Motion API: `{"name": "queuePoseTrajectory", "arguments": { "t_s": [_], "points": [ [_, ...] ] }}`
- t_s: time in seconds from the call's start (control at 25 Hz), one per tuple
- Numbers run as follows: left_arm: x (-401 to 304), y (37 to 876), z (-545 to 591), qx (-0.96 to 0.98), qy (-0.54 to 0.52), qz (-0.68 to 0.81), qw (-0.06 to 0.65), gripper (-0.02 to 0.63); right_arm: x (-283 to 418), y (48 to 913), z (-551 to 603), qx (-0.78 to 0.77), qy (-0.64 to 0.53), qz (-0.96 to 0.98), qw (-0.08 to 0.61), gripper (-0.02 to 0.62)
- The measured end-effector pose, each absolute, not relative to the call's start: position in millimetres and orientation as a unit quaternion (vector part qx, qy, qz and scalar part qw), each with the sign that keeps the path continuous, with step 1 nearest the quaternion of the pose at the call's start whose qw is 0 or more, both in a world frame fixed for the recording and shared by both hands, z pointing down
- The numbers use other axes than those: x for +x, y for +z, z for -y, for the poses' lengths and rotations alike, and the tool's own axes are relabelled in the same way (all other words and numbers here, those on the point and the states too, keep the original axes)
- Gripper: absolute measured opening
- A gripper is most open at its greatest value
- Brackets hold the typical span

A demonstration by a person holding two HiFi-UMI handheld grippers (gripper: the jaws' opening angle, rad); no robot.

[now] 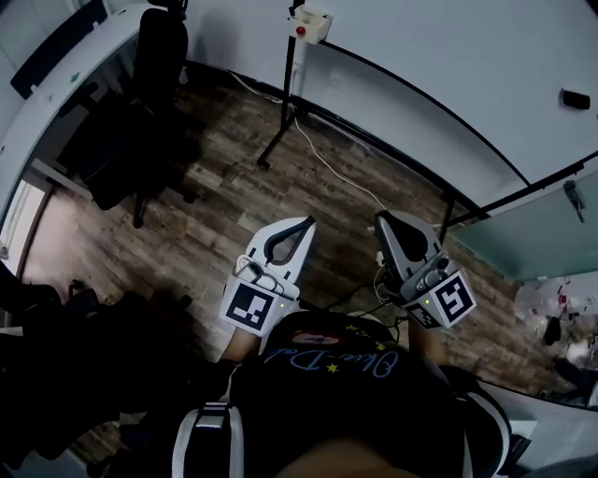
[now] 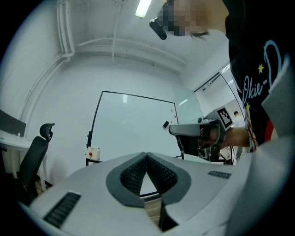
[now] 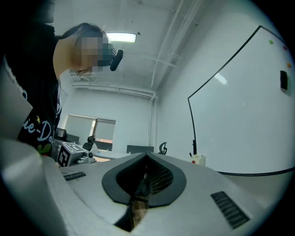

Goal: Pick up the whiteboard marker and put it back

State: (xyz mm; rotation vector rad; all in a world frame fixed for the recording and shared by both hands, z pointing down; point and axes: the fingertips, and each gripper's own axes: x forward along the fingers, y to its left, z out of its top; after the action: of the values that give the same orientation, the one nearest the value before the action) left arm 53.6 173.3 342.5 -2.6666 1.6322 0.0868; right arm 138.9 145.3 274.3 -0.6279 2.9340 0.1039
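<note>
Though both closed, left gripper (image 1: 306, 222), right gripper (image 1: 382, 217); whiteboard (image 1: 448, 56) cropped

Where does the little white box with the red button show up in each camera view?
Head view: top centre, the white box sits on the black stand pole.
Left gripper view: low and left of centre, at the whiteboard's lower left corner.
Right gripper view: low and right of centre, at the foot of the whiteboard's black edge.
Shared landmark: the whiteboard, next to the box in every view.
</note>
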Motion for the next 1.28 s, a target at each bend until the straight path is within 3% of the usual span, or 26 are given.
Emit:
{"name": "queuePoseTrajectory", "arguments": {
  "t_s": [0.84, 1.28],
  "points": [
    [25, 351, -157, -0.859, 0.025, -0.511, 0.007, -0.008, 113, 288, -122, -0.214, 0.013, -0.974, 0.075, 0.038],
    [-3, 352, -131, -0.819, -0.009, -0.573, 0.016, -0.008, 89, 278, -73, -0.146, -0.005, -0.979, 0.142, 0.038]
  ]
}}
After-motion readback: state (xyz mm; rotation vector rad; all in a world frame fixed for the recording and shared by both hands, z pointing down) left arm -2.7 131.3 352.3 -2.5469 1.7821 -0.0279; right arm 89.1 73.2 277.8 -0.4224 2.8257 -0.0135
